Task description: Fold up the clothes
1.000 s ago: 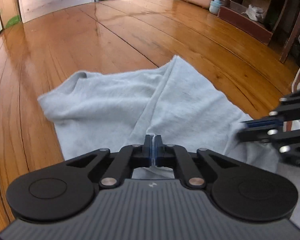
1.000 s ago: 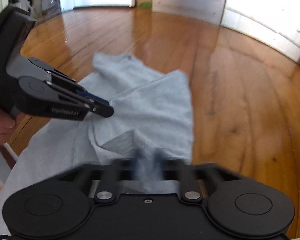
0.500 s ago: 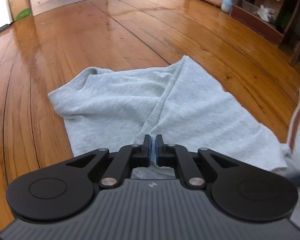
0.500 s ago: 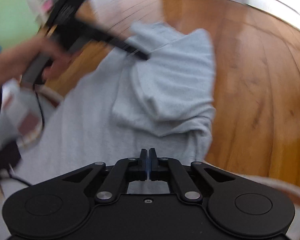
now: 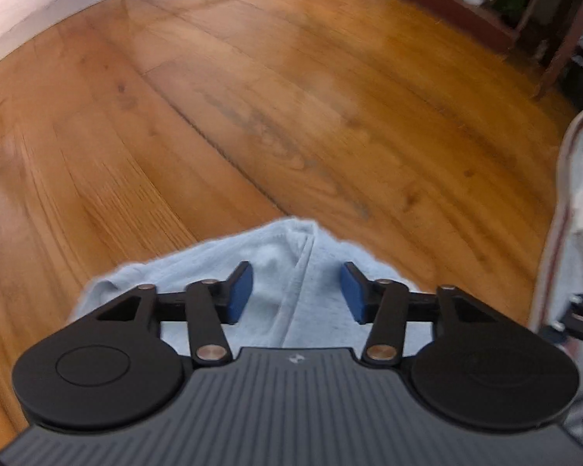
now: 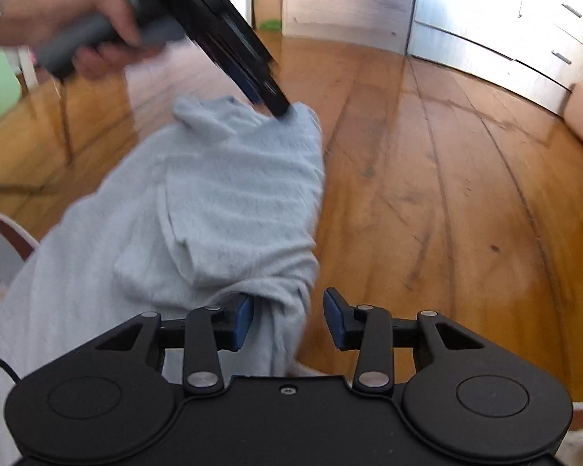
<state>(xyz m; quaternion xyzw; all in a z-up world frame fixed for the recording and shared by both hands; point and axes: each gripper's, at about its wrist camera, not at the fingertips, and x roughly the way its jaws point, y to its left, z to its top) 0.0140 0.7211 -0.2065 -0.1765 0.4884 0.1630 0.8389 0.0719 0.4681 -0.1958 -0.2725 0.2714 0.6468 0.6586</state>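
Fingers of both left gripper [image 5: 296,292] and right gripper [image 6: 288,319] spread; blurred grey garment [image 6: 229,202] partly hidden.

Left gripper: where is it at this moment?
In the right wrist view the left gripper sits upper left, its tip at the far end of the grey garment on the wooden floor.

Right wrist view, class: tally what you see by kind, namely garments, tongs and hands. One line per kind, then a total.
Grey garment on the wooden floor: 1
Tongs: 2, the right tongs open, the left tongs at the garment's far end
Hand gripping the left handle: 1
Total: 4
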